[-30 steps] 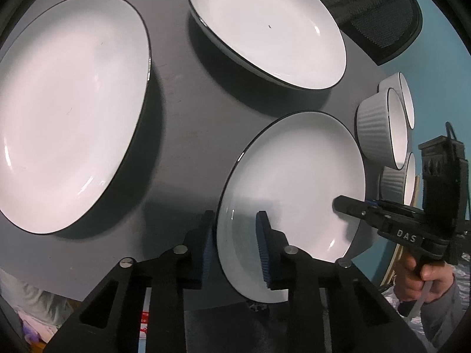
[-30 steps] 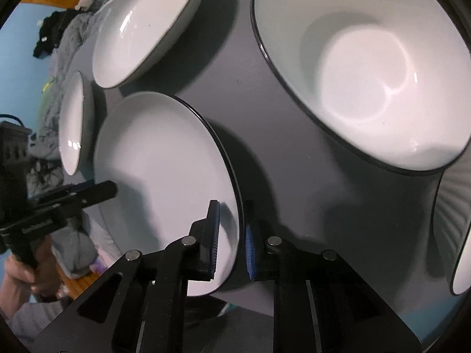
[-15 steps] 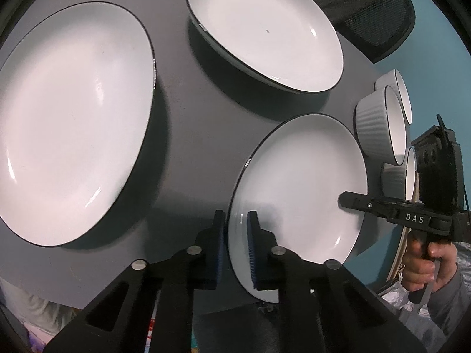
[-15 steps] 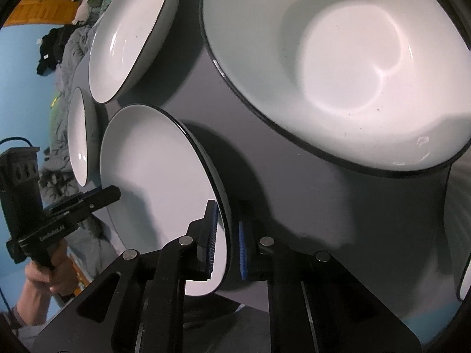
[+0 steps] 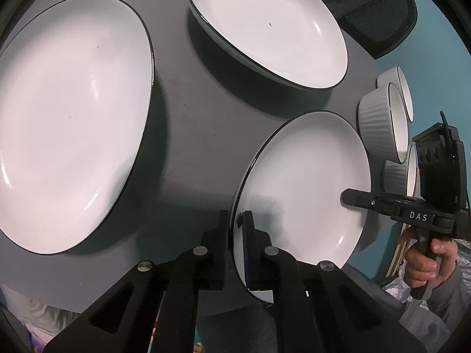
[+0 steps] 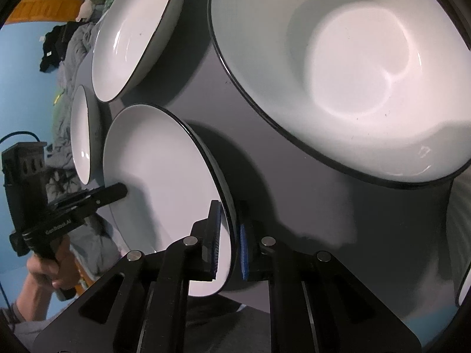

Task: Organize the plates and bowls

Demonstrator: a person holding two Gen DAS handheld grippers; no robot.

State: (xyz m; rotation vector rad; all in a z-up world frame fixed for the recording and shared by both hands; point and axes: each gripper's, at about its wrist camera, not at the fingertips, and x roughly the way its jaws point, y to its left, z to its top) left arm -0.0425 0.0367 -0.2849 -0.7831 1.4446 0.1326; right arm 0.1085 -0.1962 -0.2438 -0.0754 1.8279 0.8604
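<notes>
Left gripper (image 5: 235,235) is clamped on the small plate (image 5: 306,182) rim at 6 o'clock. Right gripper (image 6: 230,235) pinches its opposite edge at 6 o'clock

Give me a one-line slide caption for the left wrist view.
Both grippers, left gripper and right gripper, clamp opposite rims of one white plate on the grey table.

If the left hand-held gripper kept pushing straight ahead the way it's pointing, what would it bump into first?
Nothing new at first: the left hand-held gripper is already shut on the rim of the small plate, so the plate would go with it. Beyond that lies bare grey table, then probably the deep plate, though depth is hard to judge.
</notes>
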